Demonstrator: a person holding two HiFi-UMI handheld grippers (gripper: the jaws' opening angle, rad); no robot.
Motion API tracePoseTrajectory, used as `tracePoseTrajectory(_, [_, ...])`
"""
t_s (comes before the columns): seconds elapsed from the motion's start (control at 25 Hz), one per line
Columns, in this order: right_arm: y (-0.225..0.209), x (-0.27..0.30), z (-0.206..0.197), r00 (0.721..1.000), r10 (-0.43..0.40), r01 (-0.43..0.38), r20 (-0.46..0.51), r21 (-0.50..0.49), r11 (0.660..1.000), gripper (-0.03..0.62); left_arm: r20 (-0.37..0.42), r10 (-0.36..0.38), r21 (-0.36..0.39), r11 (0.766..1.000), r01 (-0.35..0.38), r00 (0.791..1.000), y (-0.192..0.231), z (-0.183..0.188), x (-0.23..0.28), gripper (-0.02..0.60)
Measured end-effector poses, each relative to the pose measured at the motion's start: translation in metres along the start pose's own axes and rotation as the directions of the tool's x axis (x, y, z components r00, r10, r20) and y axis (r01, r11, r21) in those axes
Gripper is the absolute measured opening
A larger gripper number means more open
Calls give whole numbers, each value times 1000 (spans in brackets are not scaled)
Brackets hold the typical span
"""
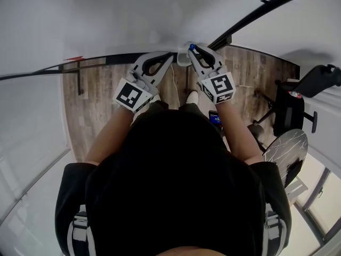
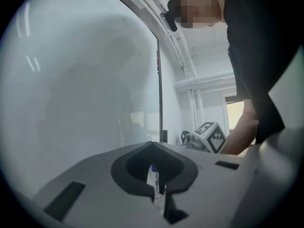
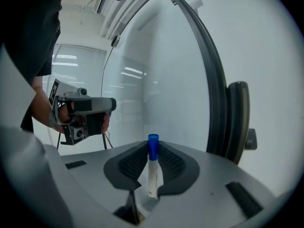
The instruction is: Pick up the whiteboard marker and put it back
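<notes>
My right gripper is raised close to the whiteboard and is shut on a whiteboard marker. The marker has a white barrel, and its blue cap pokes out past the fingertips. In the right gripper view the right gripper holds it upright along the slit. My left gripper sits just to the left, jaws together. In the left gripper view a second white marker with a blue end and dark print stands in the slit of the left gripper, deeper than the tips.
The board's black frame curves past on the right, and its lower rail runs left. A small white object sits between the grippers. A black office chair and a round seat stand on the wood floor at right.
</notes>
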State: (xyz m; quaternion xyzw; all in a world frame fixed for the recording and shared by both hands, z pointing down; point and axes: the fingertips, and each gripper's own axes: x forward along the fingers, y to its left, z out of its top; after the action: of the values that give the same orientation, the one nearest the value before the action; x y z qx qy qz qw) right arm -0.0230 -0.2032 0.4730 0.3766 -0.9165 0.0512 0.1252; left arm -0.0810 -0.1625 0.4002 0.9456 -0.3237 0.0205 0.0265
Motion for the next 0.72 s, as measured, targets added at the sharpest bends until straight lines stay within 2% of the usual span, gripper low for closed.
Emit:
tracePoseTrajectory(0.48, [10,24,-58,990,38,-45,-135,-53,998,66,5,11,-7,1000,-11,1000,0,3,-1,3])
tracePoseTrajectory(0.72, [14,33,-80,981,61,-69,-186,-41,997,64,16,14,-2,1000,-14,1000,-4,10,-5,3])
